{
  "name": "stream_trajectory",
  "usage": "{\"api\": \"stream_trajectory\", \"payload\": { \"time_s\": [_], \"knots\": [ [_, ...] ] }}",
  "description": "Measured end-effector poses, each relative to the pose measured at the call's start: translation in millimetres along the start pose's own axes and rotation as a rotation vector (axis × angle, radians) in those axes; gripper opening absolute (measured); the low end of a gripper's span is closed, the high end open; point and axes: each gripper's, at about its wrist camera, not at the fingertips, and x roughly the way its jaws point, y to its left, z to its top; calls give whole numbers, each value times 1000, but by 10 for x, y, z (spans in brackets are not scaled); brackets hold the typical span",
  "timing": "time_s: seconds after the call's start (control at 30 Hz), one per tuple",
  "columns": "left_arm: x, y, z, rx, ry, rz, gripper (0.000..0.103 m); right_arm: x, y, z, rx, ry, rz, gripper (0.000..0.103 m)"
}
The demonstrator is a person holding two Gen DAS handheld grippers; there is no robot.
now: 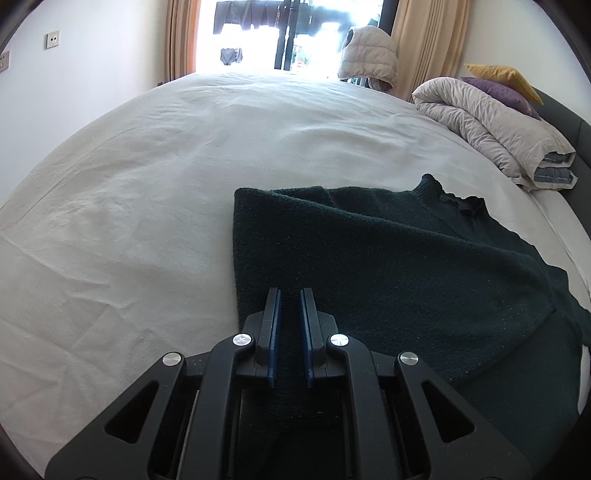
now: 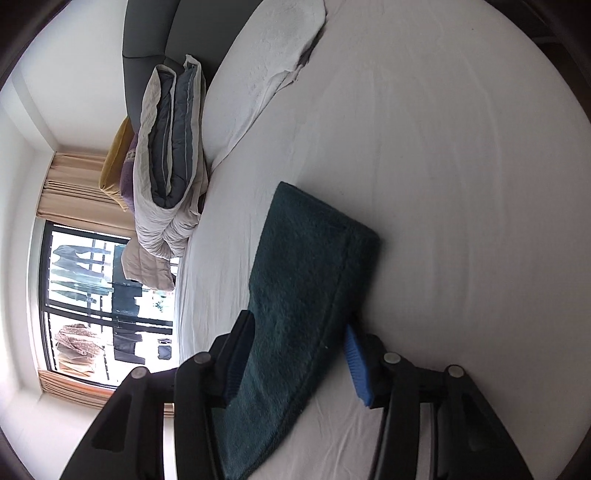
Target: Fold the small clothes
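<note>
A dark green knit sweater (image 1: 388, 258) lies on the white bed sheet (image 1: 147, 184), its collar at the far right. My left gripper (image 1: 290, 295) is shut on a folded edge of the sweater, with cloth between the blue pads. In the right wrist view a sleeve or folded strip of the same sweater (image 2: 306, 266) runs between the fingers of my right gripper (image 2: 299, 332). The jaws there stand wide apart around the cloth, and the blue pads (image 2: 356, 365) do not press it.
A folded grey-and-white duvet (image 1: 498, 129) with purple and yellow pillows (image 1: 506, 83) sits by the dark headboard (image 2: 147, 33) at the bed's right. A white towel (image 2: 273, 62) lies on the sheet. A window with curtains (image 1: 424, 40) is beyond the bed.
</note>
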Motion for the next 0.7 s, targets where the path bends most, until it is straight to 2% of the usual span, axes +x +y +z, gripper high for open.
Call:
{"api": "stream_trajectory", "payload": {
  "time_s": [0.1,0.27,0.4,0.5,0.57,0.63,0.7],
  "knots": [
    [2,5,3,-4,0,-5,10,38,-37,90,39,-20,24,45],
    [7,33,8,-11,-2,-14,10,86,-13,133,29,-30,-3,11],
    [11,38,13,-13,-3,-15,10,51,371,-42,-125,-47,-37,9],
    [12,34,17,-10,-2,-11,10,29,950,-409,-322,-24,-11,9],
    [11,36,21,-16,-1,-14,11,58,1426,-790,-466,20,39,9],
    [1,47,33,-32,1,-24,11,68,1901,-1294,-631,53,81,9],
    [-22,72,68,-60,7,-42,11,97,2332,-1958,-815,109,137,9]
  ]
}}
